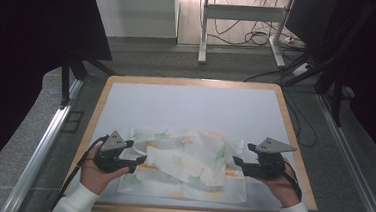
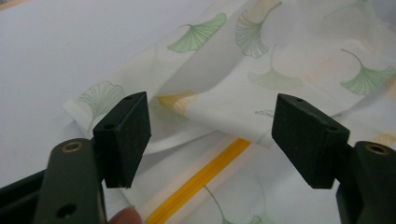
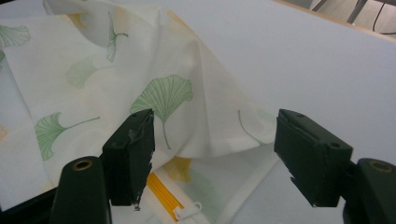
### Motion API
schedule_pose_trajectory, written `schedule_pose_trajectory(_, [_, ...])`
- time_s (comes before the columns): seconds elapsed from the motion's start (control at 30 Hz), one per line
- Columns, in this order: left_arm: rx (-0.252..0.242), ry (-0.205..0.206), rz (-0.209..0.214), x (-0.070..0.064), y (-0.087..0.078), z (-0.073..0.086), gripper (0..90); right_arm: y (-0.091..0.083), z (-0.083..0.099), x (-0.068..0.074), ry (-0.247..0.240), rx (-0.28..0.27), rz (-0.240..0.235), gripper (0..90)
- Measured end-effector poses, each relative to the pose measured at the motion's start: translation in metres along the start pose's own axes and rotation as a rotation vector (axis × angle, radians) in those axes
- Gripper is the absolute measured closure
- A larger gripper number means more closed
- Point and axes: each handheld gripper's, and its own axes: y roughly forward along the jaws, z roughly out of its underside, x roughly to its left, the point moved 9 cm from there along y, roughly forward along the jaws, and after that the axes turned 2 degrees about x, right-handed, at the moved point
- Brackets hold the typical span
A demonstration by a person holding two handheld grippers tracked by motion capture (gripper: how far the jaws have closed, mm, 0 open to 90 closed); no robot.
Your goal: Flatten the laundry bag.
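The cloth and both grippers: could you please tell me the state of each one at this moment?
Cloth: lying on the table, partly folded over itself and rumpled, not flat; held by neither gripper.
Orange zipper: appears closed along the part that shows.
Left gripper: open, jaws wide apart, at the cloth's left edge.
Right gripper: open, jaws wide apart, at the cloth's right edge.
Table: white top, bare beyond the cloth.

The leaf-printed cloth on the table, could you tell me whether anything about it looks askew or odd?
Yes. The white ginkgo-leaf-printed cloth lies rumpled: its upper layer is folded over at a slant, exposing an orange stripe and a small white loop.
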Motion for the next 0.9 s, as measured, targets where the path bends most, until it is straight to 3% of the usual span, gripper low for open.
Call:
schedule_pose_trajectory(0.1, [0.017,0.019,0.005,-0.007,0.005,0.003,26.8,0.001,0.002,-0.001,0.006,0.006,-0.001,29.1])
schedule_pose_trajectory(0.3, [0.045,-0.007,0.043,-0.018,0.013,0.018,26.8,0.001,0.002,-0.001,0.012,0.006,0.0,29.1])
schedule_pose_trajectory(0.5, [0.088,0.013,0.01,-0.021,0.022,0.029,28.0,0.003,0.005,-0.003,0.011,0.019,0.007,29.0])
schedule_pose_trajectory(0.63, [0.088,-0.028,0.008,-0.02,0.029,0.03,28.8,0.004,0.006,-0.003,0.008,0.023,0.01,28.9])
schedule_pose_trajectory(0.9, [0.095,-0.021,-0.01,-0.025,0.035,0.025,29.6,0.006,0.008,-0.002,0.006,0.035,0.013,28.8])
